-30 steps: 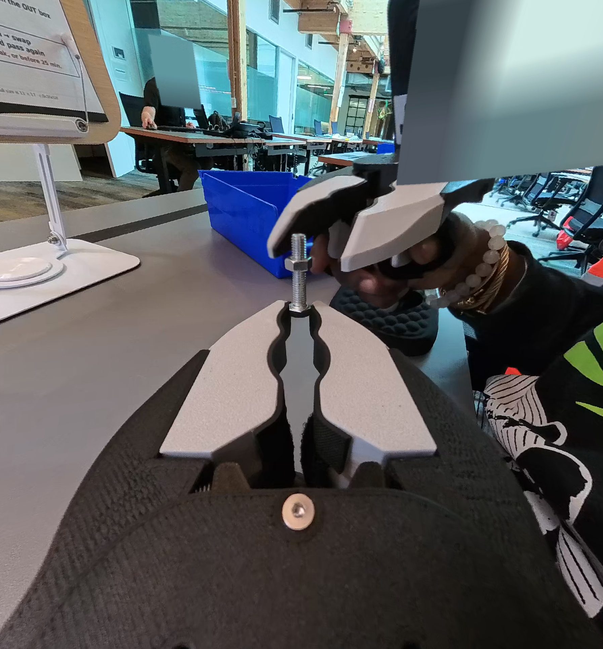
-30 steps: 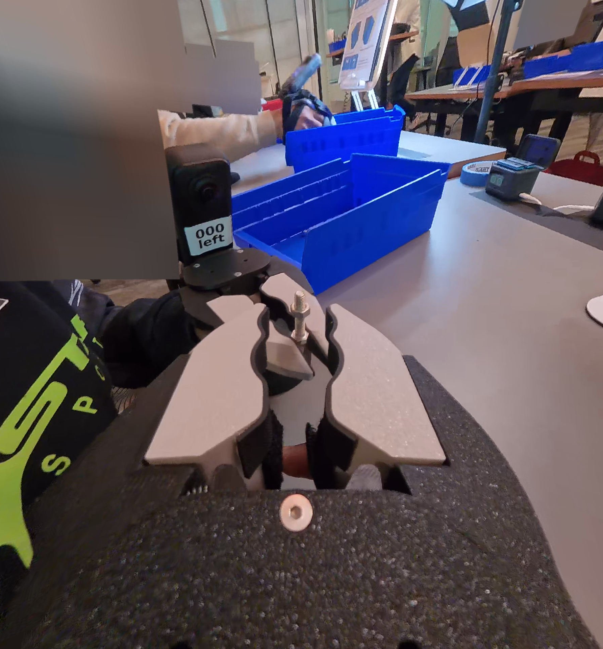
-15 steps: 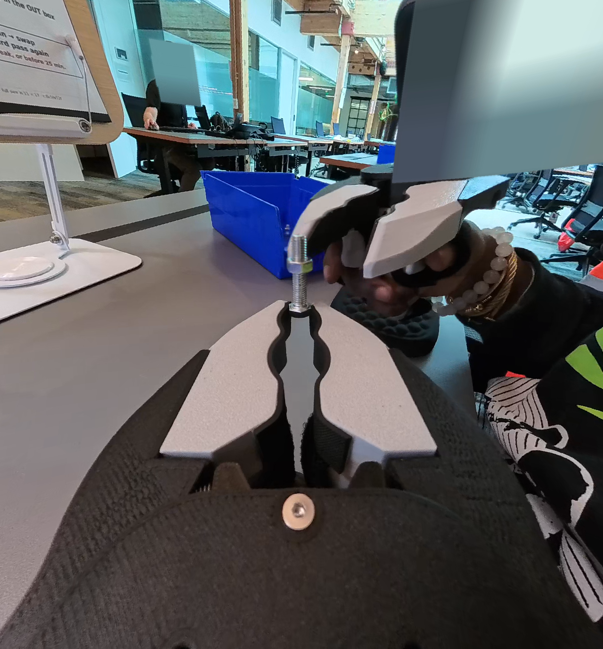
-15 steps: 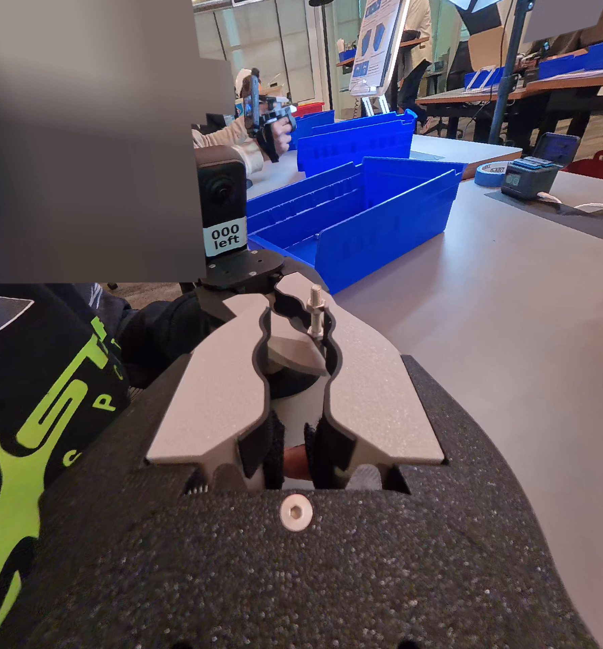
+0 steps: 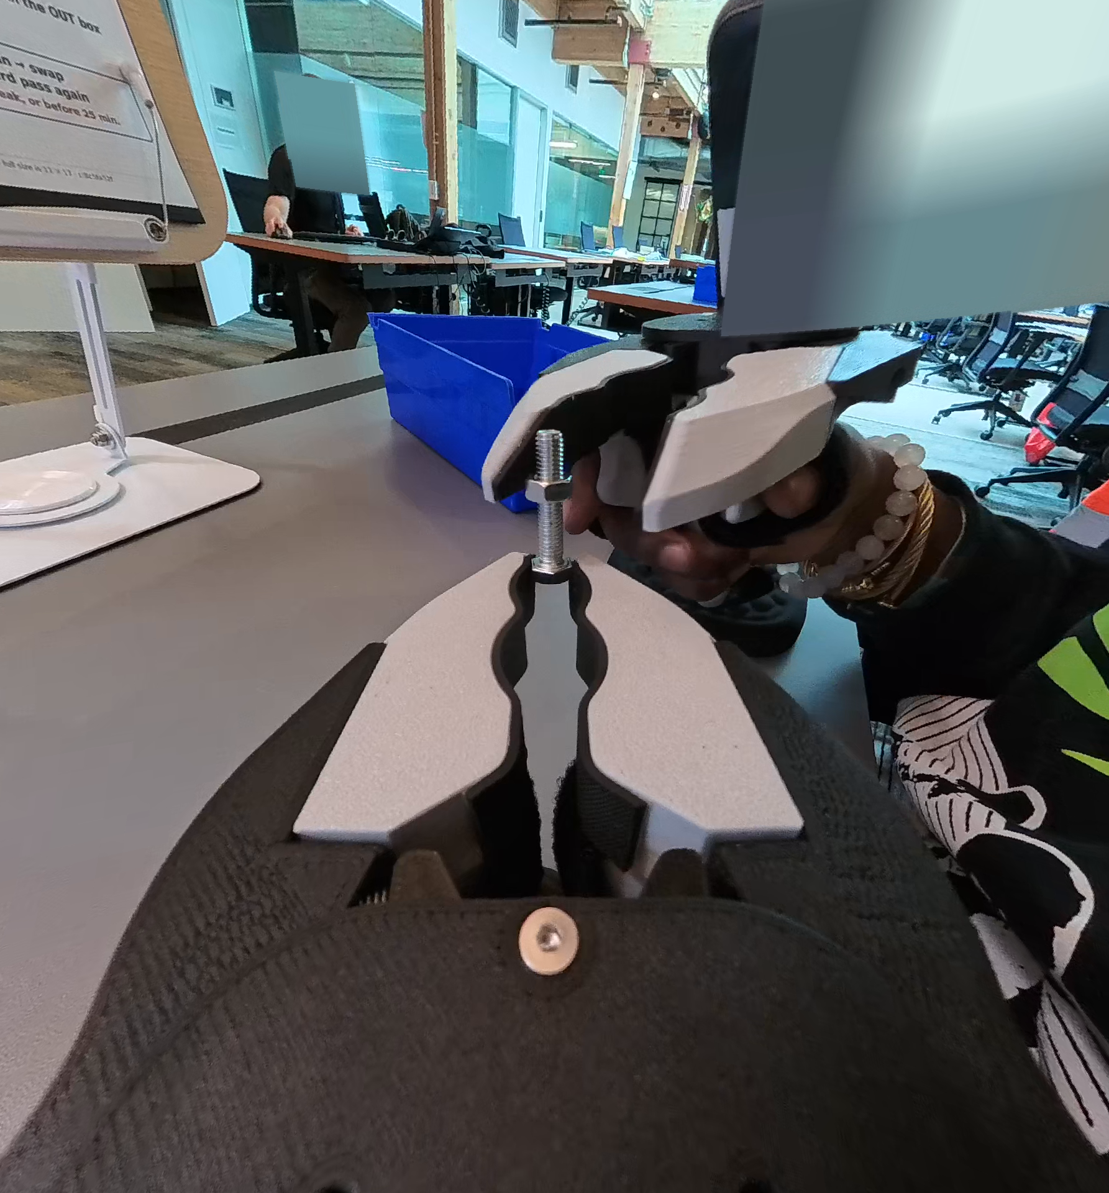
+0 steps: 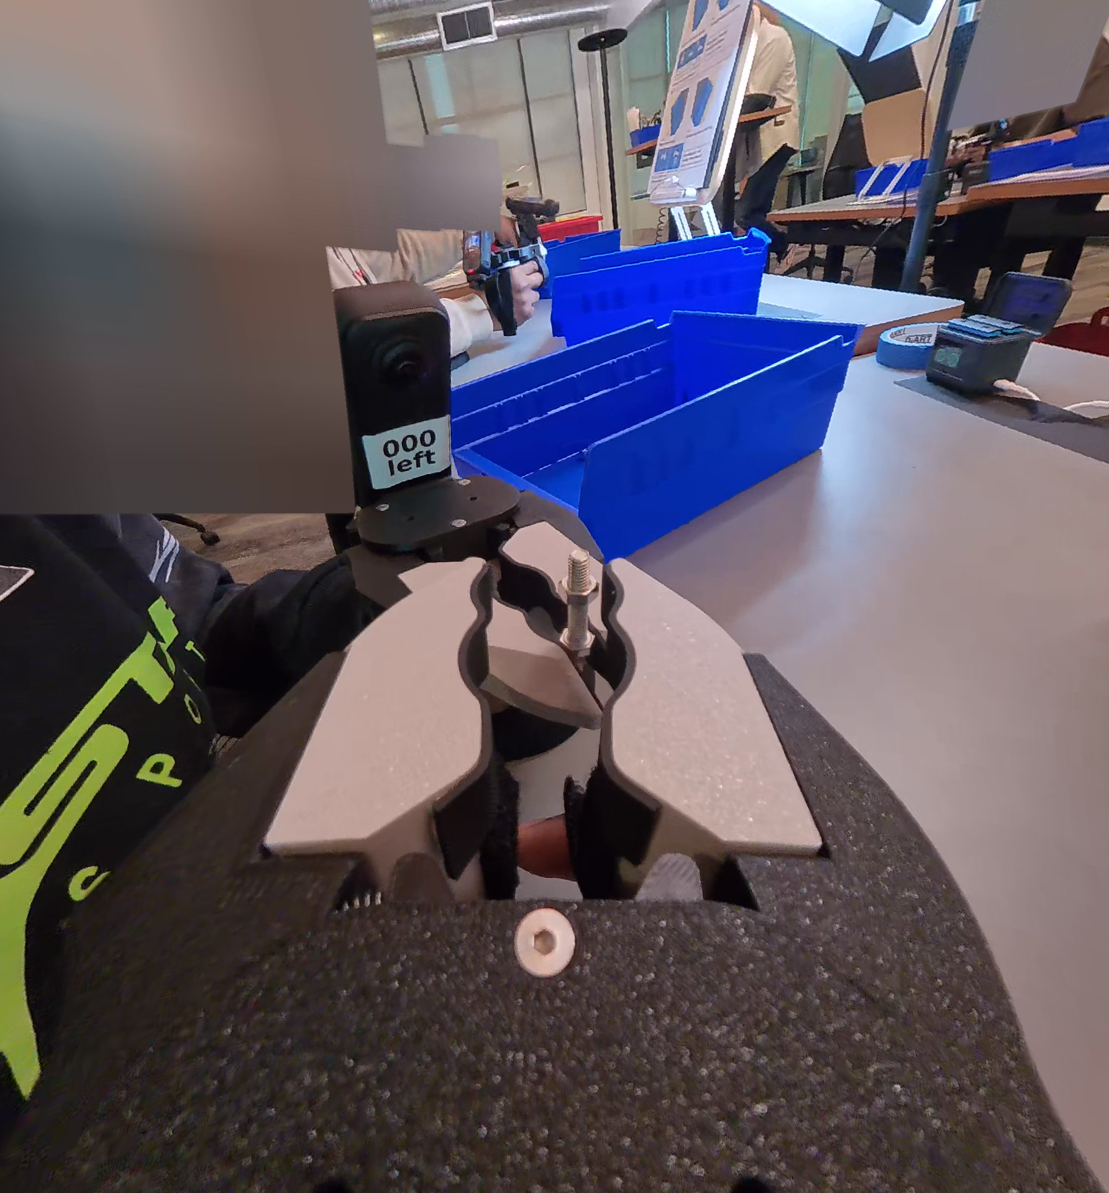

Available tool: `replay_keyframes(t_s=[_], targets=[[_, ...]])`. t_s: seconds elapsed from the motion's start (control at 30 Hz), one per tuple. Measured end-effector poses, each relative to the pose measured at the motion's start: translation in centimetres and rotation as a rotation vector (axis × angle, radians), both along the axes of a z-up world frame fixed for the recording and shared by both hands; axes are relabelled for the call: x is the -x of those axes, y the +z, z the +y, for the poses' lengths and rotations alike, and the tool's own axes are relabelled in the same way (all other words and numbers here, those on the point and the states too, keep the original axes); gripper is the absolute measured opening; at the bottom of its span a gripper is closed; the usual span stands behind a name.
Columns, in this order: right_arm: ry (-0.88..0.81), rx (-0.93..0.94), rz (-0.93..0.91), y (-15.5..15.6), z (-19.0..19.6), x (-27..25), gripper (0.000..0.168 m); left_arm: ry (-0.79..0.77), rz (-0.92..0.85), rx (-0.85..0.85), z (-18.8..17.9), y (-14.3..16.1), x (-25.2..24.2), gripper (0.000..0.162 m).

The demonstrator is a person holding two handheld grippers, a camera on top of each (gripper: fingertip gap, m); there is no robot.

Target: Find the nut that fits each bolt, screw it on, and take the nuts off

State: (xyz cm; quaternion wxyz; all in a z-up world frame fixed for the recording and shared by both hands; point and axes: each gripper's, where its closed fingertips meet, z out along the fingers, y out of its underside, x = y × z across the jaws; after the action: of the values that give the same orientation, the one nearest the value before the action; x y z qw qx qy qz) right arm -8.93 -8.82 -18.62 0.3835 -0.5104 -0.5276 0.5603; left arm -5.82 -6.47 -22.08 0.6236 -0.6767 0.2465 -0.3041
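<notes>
My left gripper (image 5: 550, 573) is shut on the head of a silver bolt (image 5: 550, 529) and holds it upright above the grey table (image 5: 183, 645). A hex nut (image 5: 547, 492) sits on the thread, about a third of the way down from the top. My right gripper (image 5: 577, 490) is open just right of the bolt, and one of its fingertips (image 5: 506, 465) is beside the nut. In the right wrist view the bolt (image 6: 576, 613) and nut (image 6: 579, 586) stand between my right gripper's (image 6: 545, 574) open fingers, close to the right-hand one.
A blue bin (image 5: 448, 387) stands behind the bolt, and the right wrist view shows it (image 6: 700, 465) as long and divided. A white sign stand (image 5: 106, 478) is at the left. A black round pad (image 5: 752, 620) lies under the right hand. A blue tape roll (image 6: 903, 342) and a dark device (image 6: 984, 348) sit further back. My right fingertips sit around 4 cm from my left ones.
My right gripper has shifted sideways, so the bolt now stands by its right-hand finger instead of mid-gap. The left gripper and bolt have stayed put.
</notes>
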Motion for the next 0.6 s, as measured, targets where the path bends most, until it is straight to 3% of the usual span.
replay_keyframes(t_s=[0.4,0.6], targets=[[-0.001,-0.007,-0.008,0.0,-0.3,-1.8,0.021,0.003,-0.002,0.0,0.0,0.0,0.0,0.01],[-0.041,-0.013,-0.012,-0.2,0.6,-1.0,0.03,0.003,-0.003,-0.001,0.0,0.0,0.1,0.01]])
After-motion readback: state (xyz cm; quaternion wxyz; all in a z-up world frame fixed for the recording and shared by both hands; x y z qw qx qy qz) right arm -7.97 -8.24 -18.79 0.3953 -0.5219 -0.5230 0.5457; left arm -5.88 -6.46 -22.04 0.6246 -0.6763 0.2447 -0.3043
